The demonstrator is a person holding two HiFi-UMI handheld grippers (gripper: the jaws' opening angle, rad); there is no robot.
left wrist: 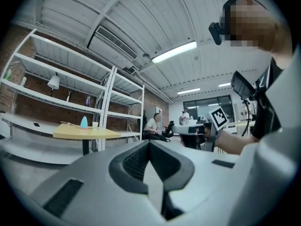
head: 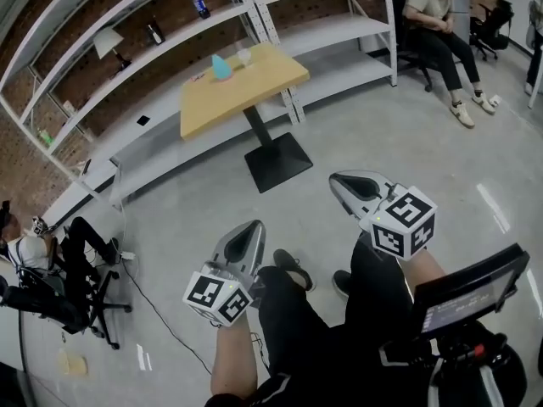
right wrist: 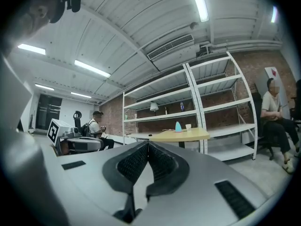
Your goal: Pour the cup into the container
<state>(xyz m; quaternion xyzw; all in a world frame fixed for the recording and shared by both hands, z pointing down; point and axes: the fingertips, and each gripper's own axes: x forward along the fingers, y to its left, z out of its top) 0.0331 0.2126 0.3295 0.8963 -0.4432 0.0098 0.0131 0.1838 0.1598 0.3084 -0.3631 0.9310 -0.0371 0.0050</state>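
Left gripper (head: pixel 254 225) and right gripper (head: pixel 334 179) are both showing jaws pressed together, nothing between them. The cup (head: pixel 244 56) is standing upright, long axis vertical, mouth up, by the tabletop's (head: pixel 254 87) far edge, just right of the teal container (head: pixel 221 67). It is lying well ahead, slightly left. Neither gripper is looking clearly nearer.

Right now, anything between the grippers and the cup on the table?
Nothing visible. Only bare floor lies between the left gripper, the right gripper and the table; the cup stands there beside the blue container.
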